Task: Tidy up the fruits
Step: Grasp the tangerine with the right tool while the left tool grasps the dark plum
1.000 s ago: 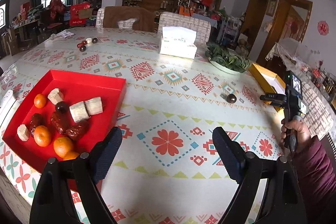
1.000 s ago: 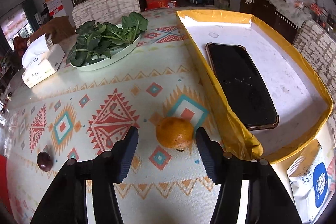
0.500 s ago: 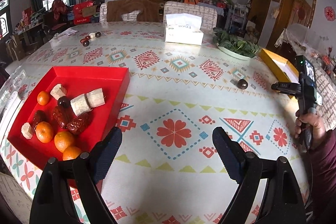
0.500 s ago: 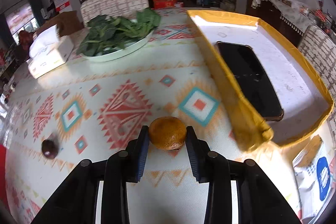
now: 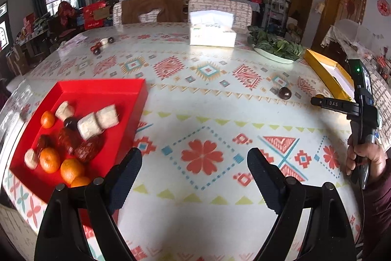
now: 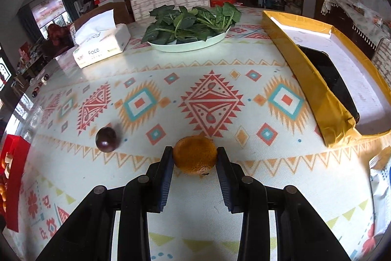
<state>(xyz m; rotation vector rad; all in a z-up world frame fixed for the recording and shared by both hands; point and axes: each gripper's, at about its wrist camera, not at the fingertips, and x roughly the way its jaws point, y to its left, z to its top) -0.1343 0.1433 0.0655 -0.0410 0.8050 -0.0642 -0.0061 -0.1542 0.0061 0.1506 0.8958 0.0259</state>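
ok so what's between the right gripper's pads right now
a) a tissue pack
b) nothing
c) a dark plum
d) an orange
d: in the right wrist view both pads of the right gripper press on the orange, while the dark plum lies apart on the tablecloth.

On the patterned tablecloth-covered table (image 5: 200, 207), the red square plastic tray (image 5: 97, 89) sits at the left and holds small orange mandarins (image 5: 49, 159). The dark round plum (image 6: 106, 139) lies left of the orange mandarin (image 6: 194, 158). Behind them stand the white tissue box (image 6: 102, 47) and oval plate of green leaves (image 6: 190, 44); the yellow-rimmed cardboard tray (image 6: 315, 80) lies right.
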